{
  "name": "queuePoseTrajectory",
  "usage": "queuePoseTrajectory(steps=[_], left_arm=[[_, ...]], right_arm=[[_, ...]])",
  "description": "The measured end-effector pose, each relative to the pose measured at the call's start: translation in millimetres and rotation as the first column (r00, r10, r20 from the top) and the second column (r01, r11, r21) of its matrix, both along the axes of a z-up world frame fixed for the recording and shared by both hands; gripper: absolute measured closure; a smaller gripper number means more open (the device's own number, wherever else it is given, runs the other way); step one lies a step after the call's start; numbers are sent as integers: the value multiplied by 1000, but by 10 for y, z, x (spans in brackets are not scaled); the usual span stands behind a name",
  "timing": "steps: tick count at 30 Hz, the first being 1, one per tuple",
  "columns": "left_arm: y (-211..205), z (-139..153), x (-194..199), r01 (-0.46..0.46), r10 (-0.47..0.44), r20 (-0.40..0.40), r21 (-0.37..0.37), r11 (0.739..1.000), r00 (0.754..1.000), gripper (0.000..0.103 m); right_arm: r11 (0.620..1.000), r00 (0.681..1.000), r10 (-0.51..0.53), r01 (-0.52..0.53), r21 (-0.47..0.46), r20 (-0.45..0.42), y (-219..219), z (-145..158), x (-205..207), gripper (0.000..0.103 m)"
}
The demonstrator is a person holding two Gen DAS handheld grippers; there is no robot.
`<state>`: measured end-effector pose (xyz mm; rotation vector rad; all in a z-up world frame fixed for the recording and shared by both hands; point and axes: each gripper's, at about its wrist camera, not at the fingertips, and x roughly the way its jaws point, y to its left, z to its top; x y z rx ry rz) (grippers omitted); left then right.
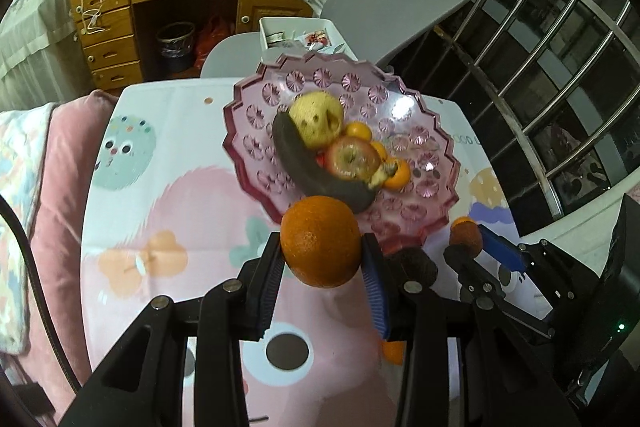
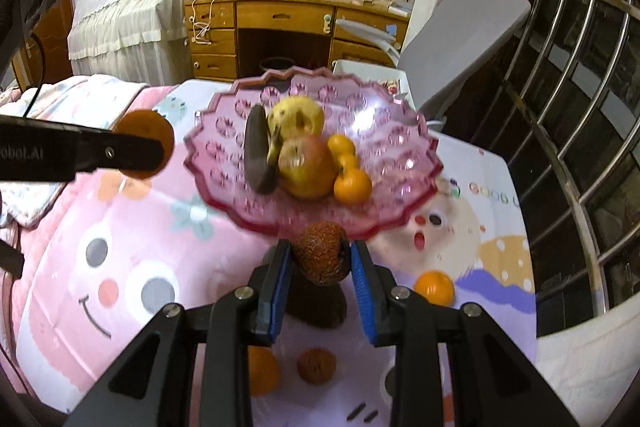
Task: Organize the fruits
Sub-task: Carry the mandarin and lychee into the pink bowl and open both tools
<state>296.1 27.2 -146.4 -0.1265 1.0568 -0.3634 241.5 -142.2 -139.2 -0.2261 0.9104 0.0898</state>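
Two hand-held grippers carried fruit toward the pink bowl, which stood on a cartoon-printed cloth in the centre of both views. The left gripper was clenched on a large orange, the blue pads pressing its two sides low in the left-wrist frame, just in front of the bowl's near rim. The right gripper was clenched on a small, rough, reddish-brown fruit, held at lower centre of the right-wrist frame against the same rim. The bowl already held a blackened banana, a yellow blemished fruit, a red-and-yellow apple and several small tangerines, all crowded toward its middle. Three loose fruits remained on the cloth: a tangerine at lower right, and another orange fruit and a brown one near the bottom edge. Probable hazards: both grippers were converging on the same near rim and might collide; a fruit released onto the heap could roll off the shallow, sloping wall; the round orange, pinched only at its sides, might slip.
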Motion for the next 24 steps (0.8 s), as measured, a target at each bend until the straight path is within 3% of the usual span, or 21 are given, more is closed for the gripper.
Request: queuePoseTrajectory(steps=[4, 17, 24], left_arm=[[-16, -28, 137, 9, -8, 14, -20, 1000, 1000, 66], [-115, -277, 299, 19, -22, -49, -66, 998, 999, 65], [-120, -282, 296, 0, -5, -56, -82, 997, 998, 64]], right_arm=[[1000, 1000, -17, 17, -3, 9, 16, -3, 156, 73], [997, 997, -68, 69, 46, -25, 4, -106, 401, 72], [993, 995, -81, 86, 84, -53, -63, -134, 435, 66]])
